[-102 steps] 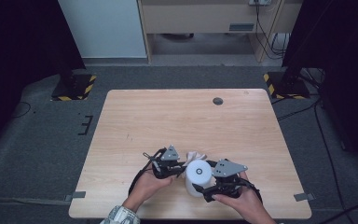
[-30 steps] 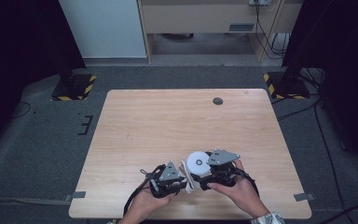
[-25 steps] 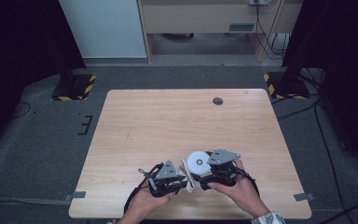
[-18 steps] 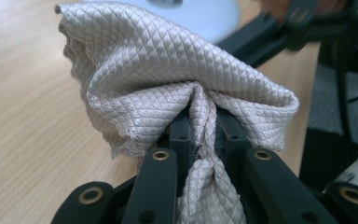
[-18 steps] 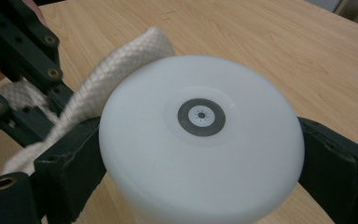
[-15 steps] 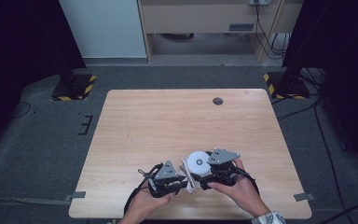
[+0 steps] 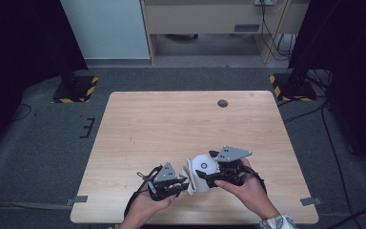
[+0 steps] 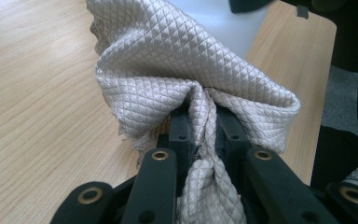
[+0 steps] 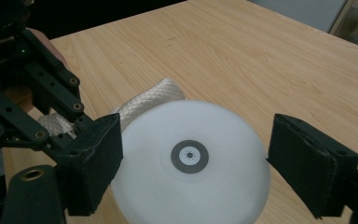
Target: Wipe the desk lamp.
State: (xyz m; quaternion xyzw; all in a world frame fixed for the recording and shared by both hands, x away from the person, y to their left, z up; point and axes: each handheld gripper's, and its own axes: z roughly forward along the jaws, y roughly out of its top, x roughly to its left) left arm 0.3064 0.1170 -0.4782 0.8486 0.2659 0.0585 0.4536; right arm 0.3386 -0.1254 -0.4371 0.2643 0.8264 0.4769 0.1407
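- Left gripper [image 7: 183,185] is clamped on a bunched fold of the cloth [image 8: 186,84], fingers [image 8: 182,133] nearly together, so the free cloth can wrap against the white bottle [image 7: 204,168] and wipe it.
- Bottle sits at the near edge of the table [image 7: 181,119], just right of the cloth and touching it.
- Right gripper [image 7: 208,177] straddles the bottle, fingers [image 9: 95,149] wide and just closing in; a gap shows at the right finger, likely steadying it for wiping.

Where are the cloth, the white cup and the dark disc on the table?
cloth [image 8: 168,79], left gripper view, on its bunched quilted fold.
white cup [image 9: 191,186], right gripper view, on its round base.
dark disc [image 7: 223,103], high view, on its middle.
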